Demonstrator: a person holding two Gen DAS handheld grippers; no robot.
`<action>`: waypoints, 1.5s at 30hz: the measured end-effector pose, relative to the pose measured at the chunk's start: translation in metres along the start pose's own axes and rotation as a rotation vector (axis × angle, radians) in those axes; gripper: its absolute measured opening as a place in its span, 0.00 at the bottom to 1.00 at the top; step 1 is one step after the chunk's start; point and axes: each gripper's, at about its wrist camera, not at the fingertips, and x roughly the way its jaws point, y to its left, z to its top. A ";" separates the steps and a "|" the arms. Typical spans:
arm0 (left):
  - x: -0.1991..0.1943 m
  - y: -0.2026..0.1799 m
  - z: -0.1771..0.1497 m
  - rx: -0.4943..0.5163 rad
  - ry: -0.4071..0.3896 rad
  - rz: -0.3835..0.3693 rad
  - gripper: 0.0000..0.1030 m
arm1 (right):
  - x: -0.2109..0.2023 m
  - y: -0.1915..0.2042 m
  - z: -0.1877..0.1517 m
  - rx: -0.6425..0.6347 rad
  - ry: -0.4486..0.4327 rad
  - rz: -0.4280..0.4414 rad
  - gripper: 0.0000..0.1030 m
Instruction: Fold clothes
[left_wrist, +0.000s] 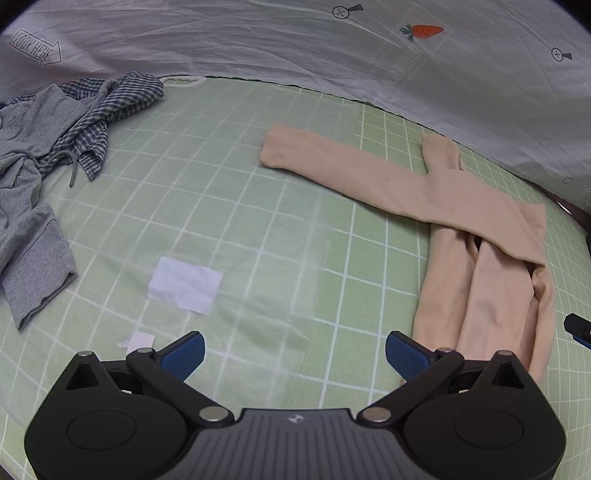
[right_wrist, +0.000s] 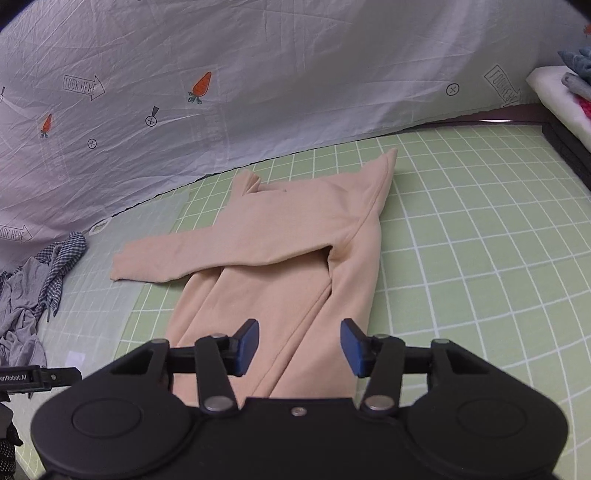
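On green grid mat, right of centre: beige long-sleeved top, body already narrowed into a long strip, one sleeve folded across and jutting past the left edge. Unfolded heap of grey hoodie and checked shirt well apart at far left. White paper slip on the translucent sheet between. Carrot-print cloth hung behind.

Left gripper: jaws spread wide, nothing between, over bare mat just left of the top's hem. Right gripper: jaws partly apart, empty, above the hem end of the strip; no pad on fabric.

Step judged: side and sleeve folds done, both tools clear between folds. Remaining: stray sleeve end still overhanging, then lengthwise fold.

Next move likely calls for tucking the sleeve cuff in line with the body, then pinching both hem corners together and carrying them up to the collar, keeping layers from sliding.
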 end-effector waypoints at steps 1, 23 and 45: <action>0.006 0.001 0.010 -0.004 -0.008 0.010 0.99 | 0.008 -0.002 0.009 -0.011 -0.003 -0.011 0.43; 0.135 -0.003 0.138 0.045 -0.065 0.147 0.77 | 0.155 -0.013 0.107 -0.136 0.017 -0.069 0.04; 0.103 -0.002 0.134 -0.009 -0.232 0.017 0.12 | 0.099 0.016 0.118 -0.182 -0.163 -0.138 0.03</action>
